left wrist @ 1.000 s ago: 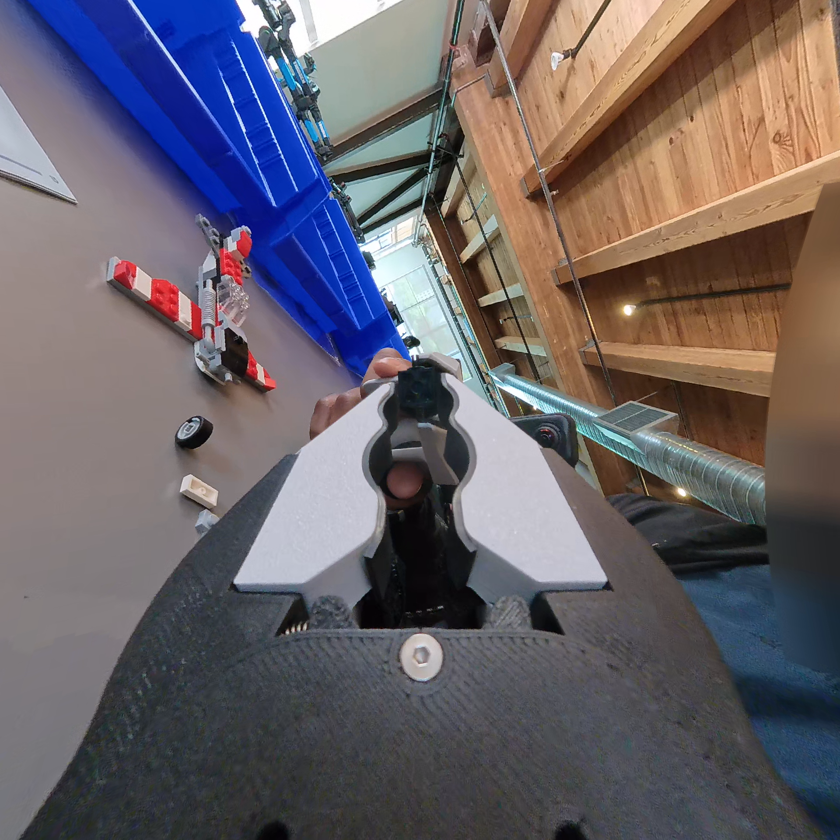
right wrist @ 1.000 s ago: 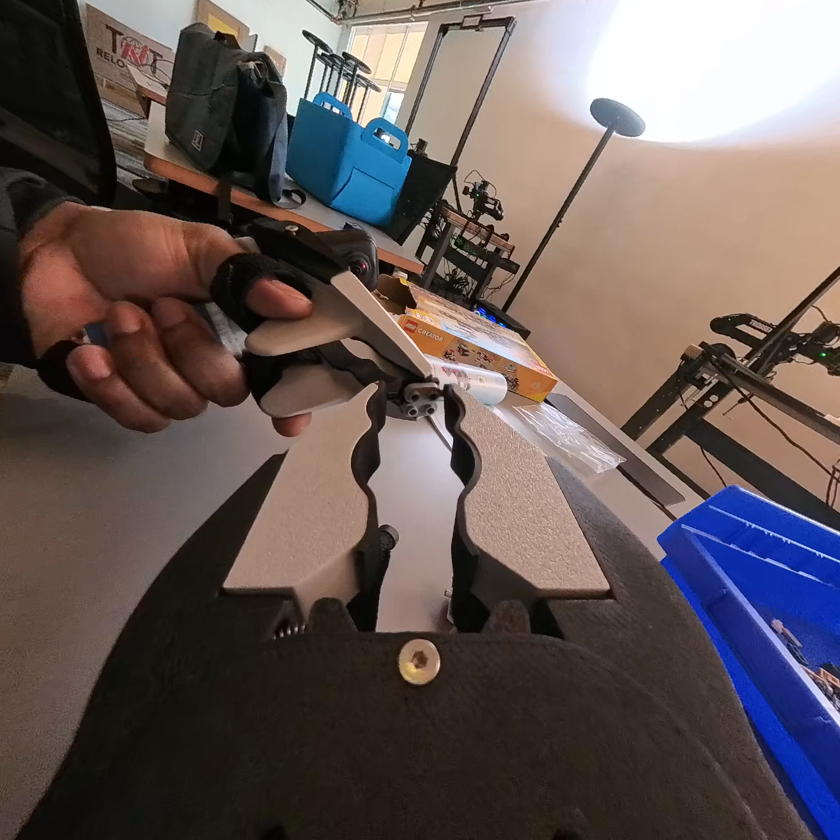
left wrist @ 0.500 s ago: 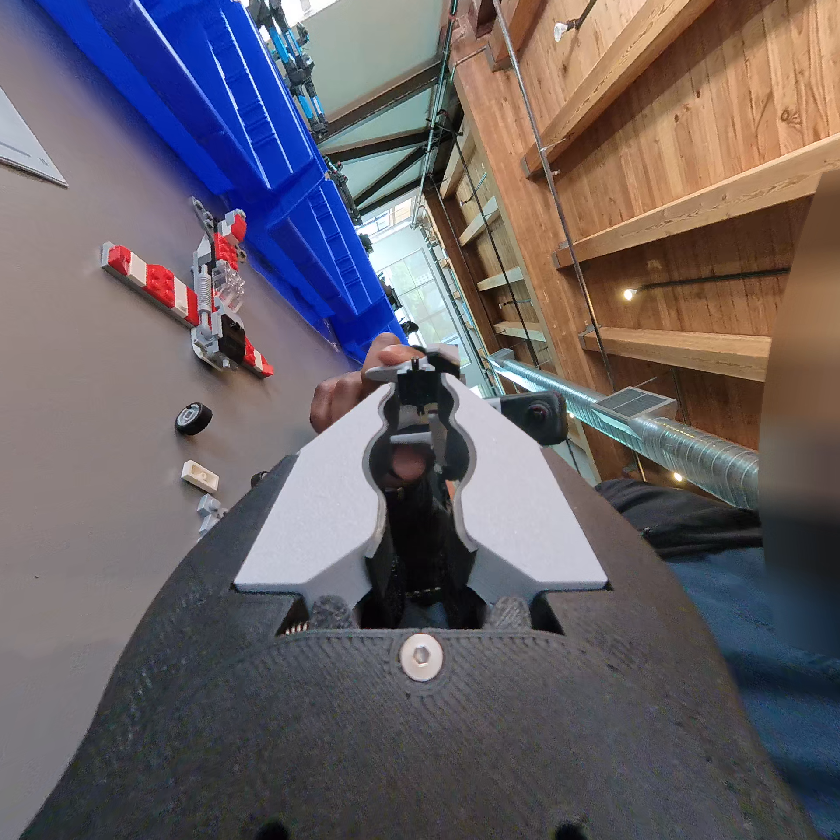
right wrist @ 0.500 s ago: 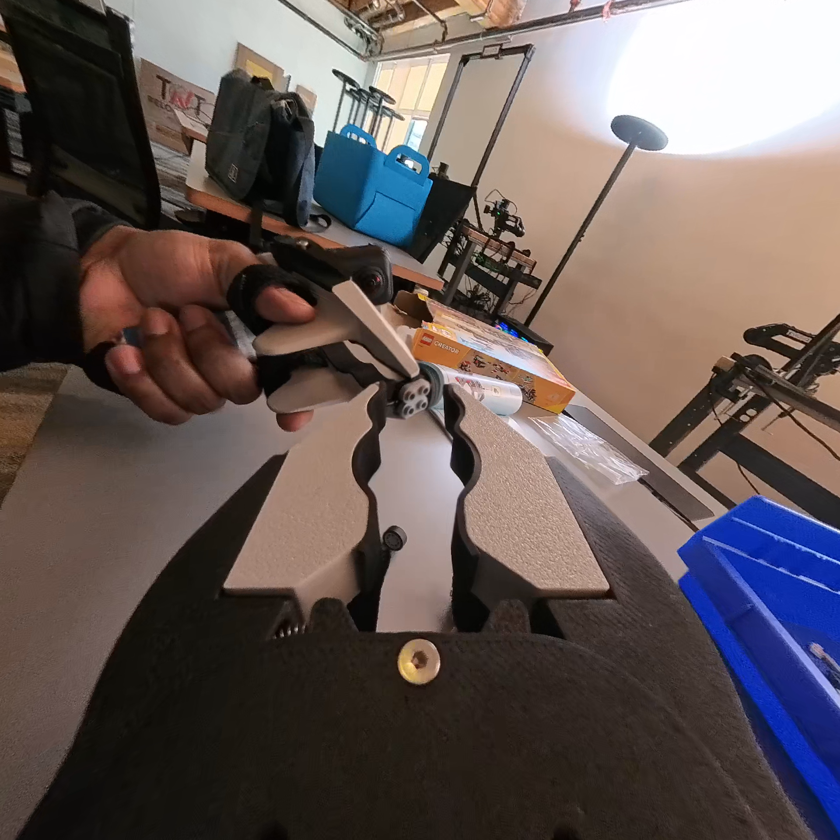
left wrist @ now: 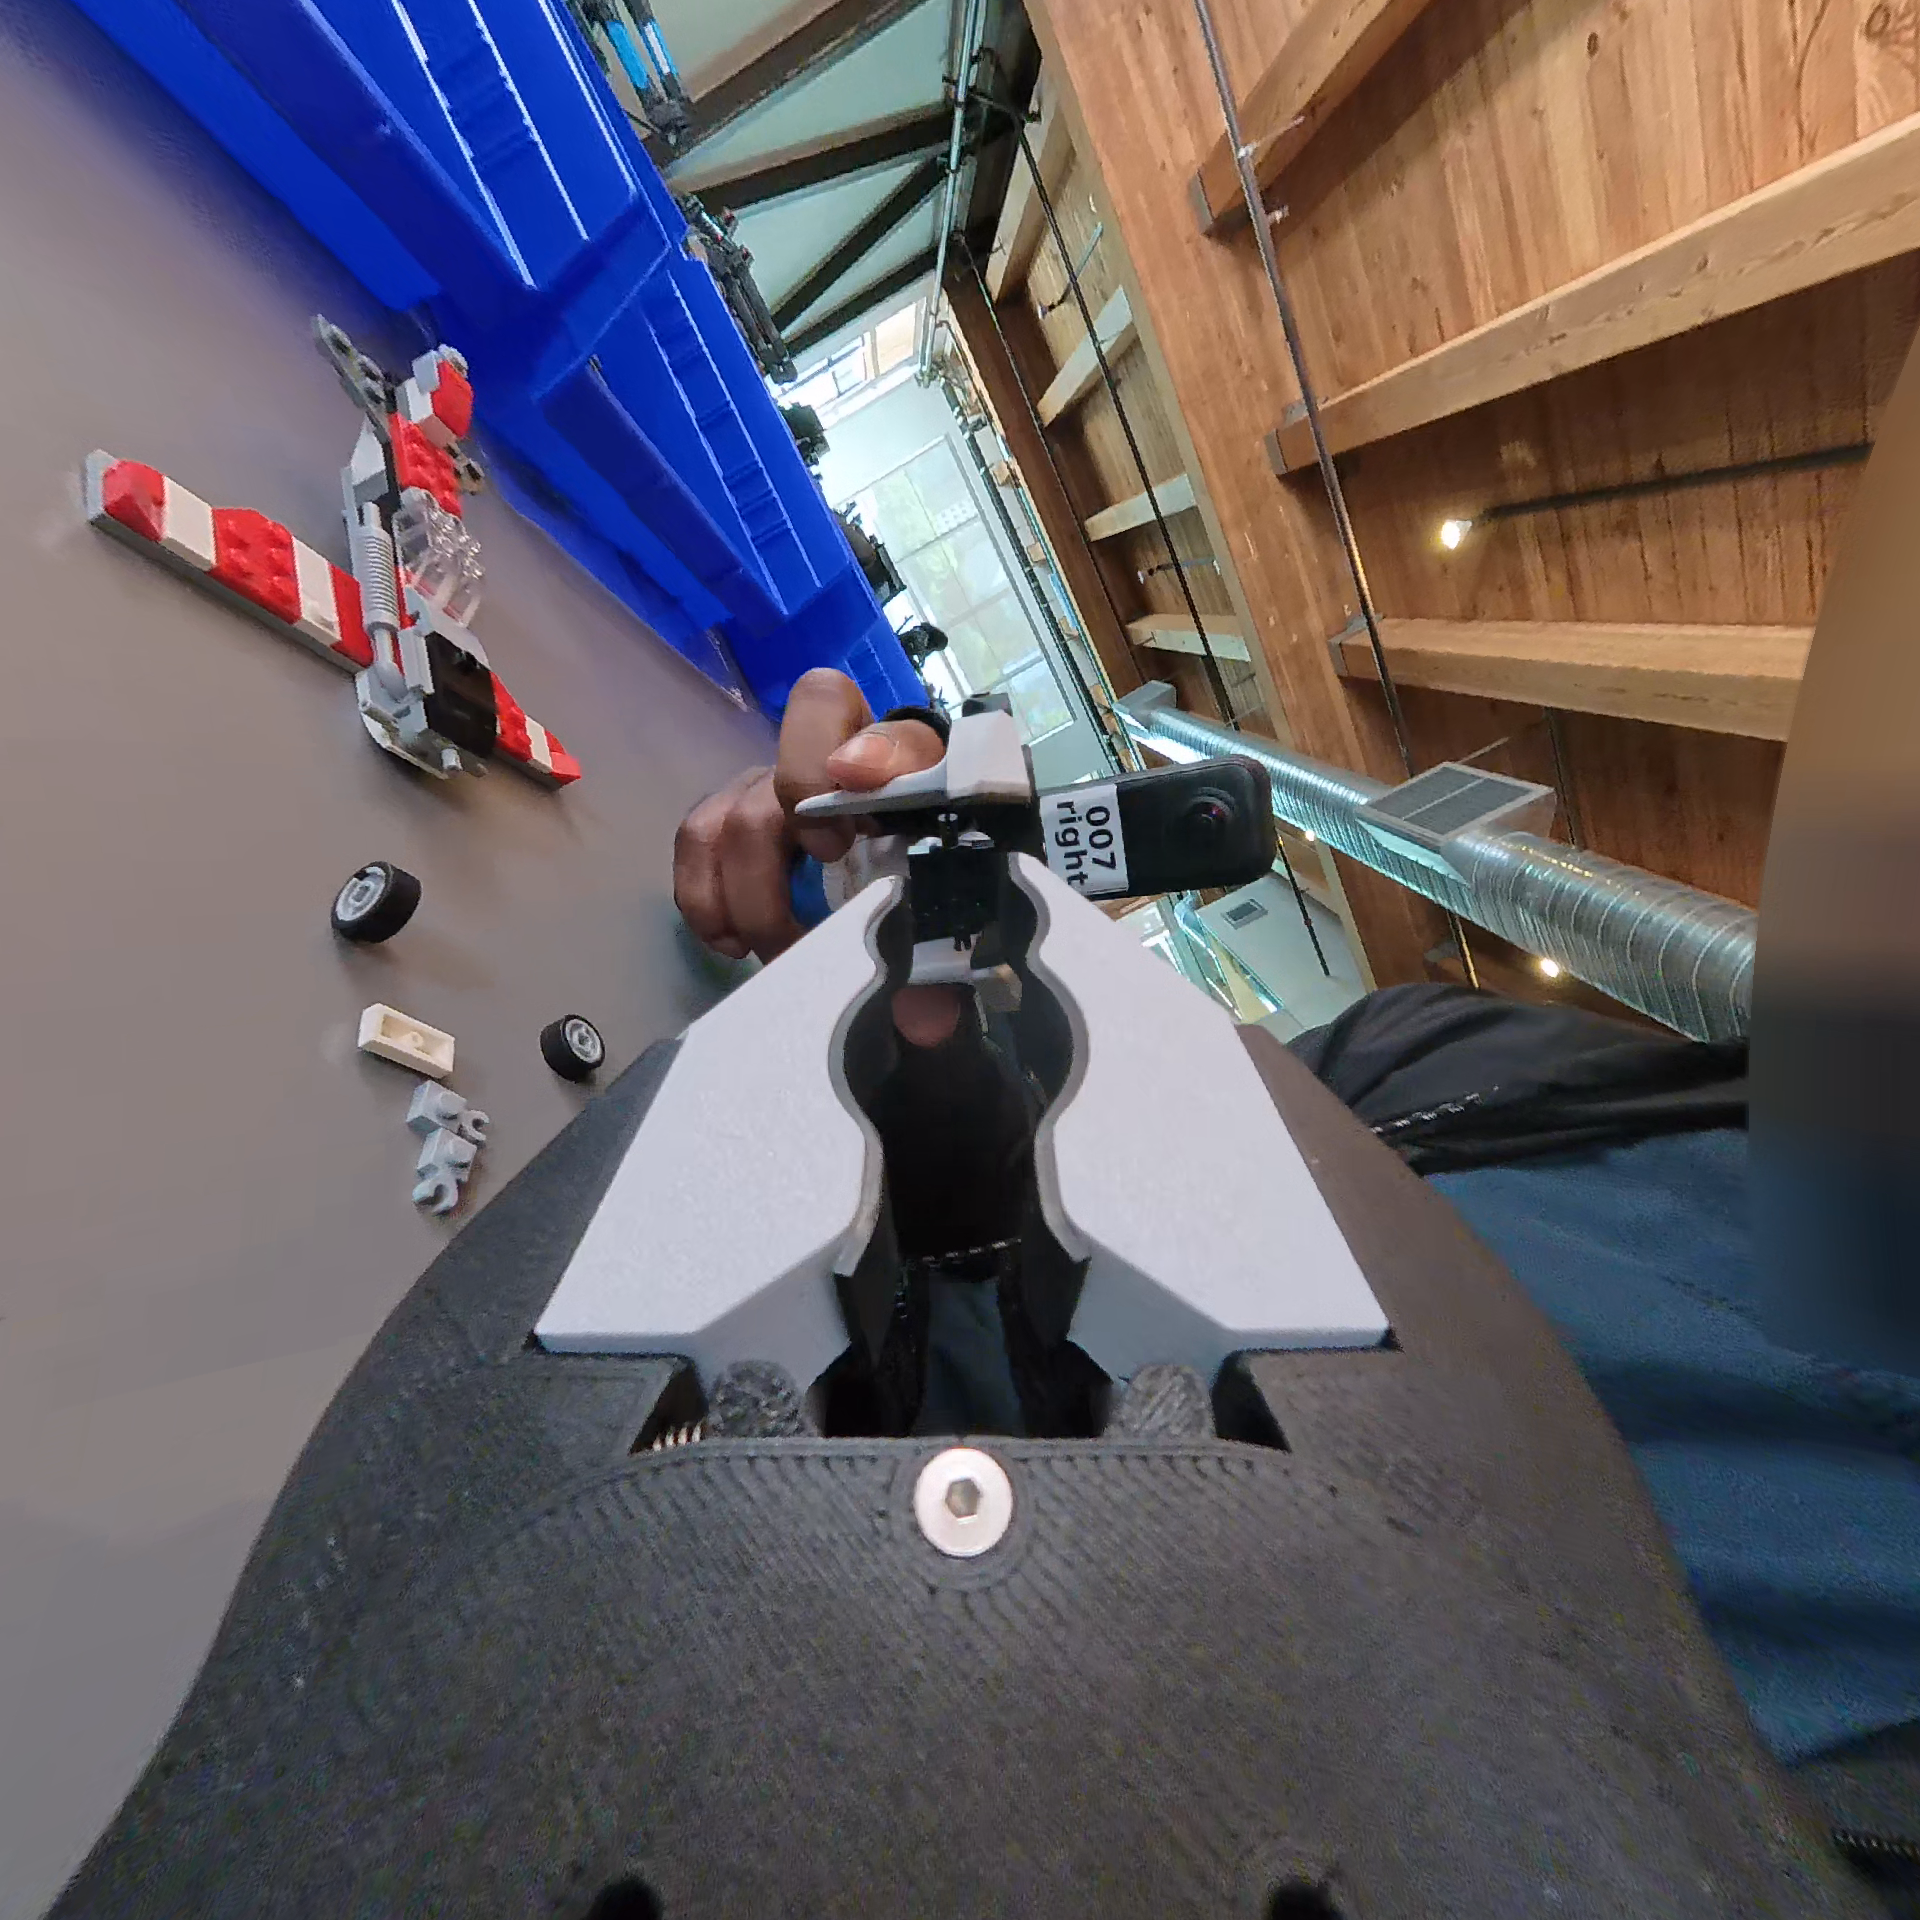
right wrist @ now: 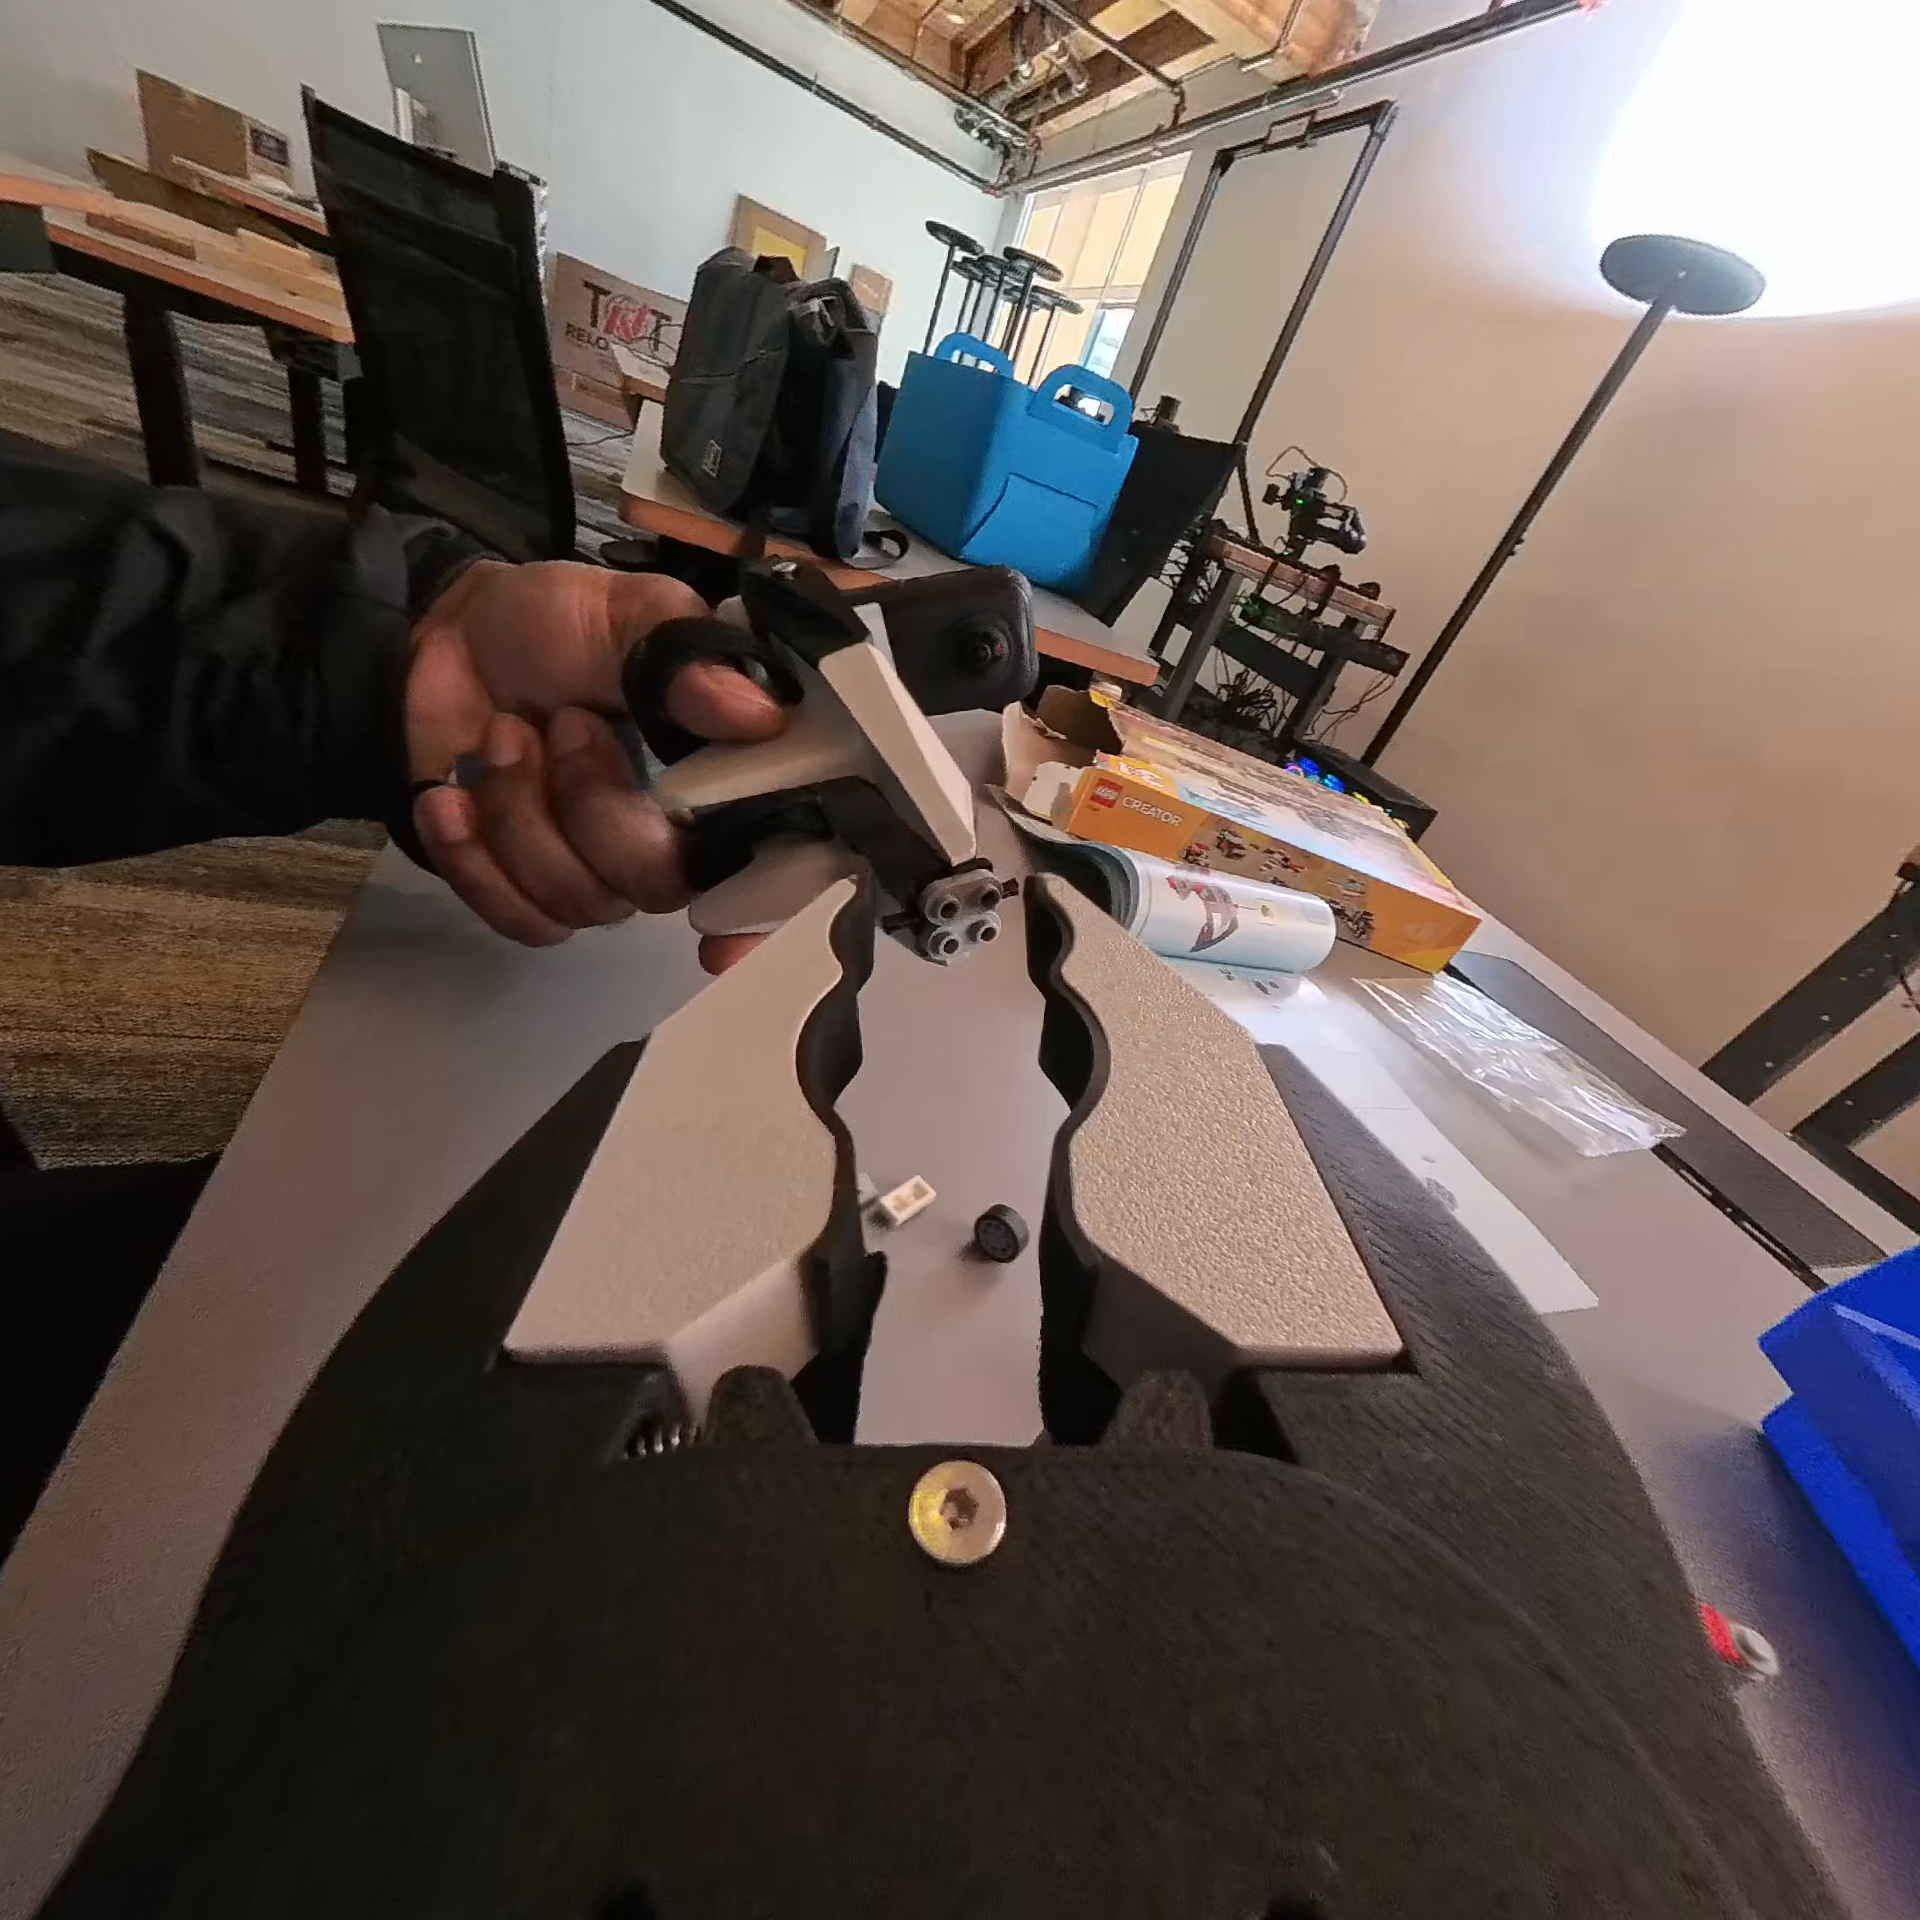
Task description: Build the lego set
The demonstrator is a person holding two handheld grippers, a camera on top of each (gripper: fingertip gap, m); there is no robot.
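Your left gripper (left wrist: 956, 914) is clamped on a small grey-and-black axle piece (left wrist: 951, 904), held at the fingertips just above mid-frame in the left wrist view. In the right wrist view that same piece (right wrist: 956, 920) shows its four grey studs, sitting in the gap at the tips of your right gripper (right wrist: 940, 904), whose jaws stand apart and grasp nothing; it seems nearer the left finger, though contact is hard to judge.

This looks like the wheel-assembly step: the axle piece is in hand and wants a wheel. The next move calls for sending the open right gripper down for one and pressing it onto the black pin squarely.

On the grey table (left wrist: 156, 1039), left of the left gripper in that view, lie a larger wheel (left wrist: 376, 902), a smaller wheel (left wrist: 571, 1046), a white plate (left wrist: 406, 1038) and grey clip pieces (left wrist: 449, 1143). Farther up-left lies the red-and-white plane (left wrist: 343, 582), beside the blue bins (left wrist: 582, 239).
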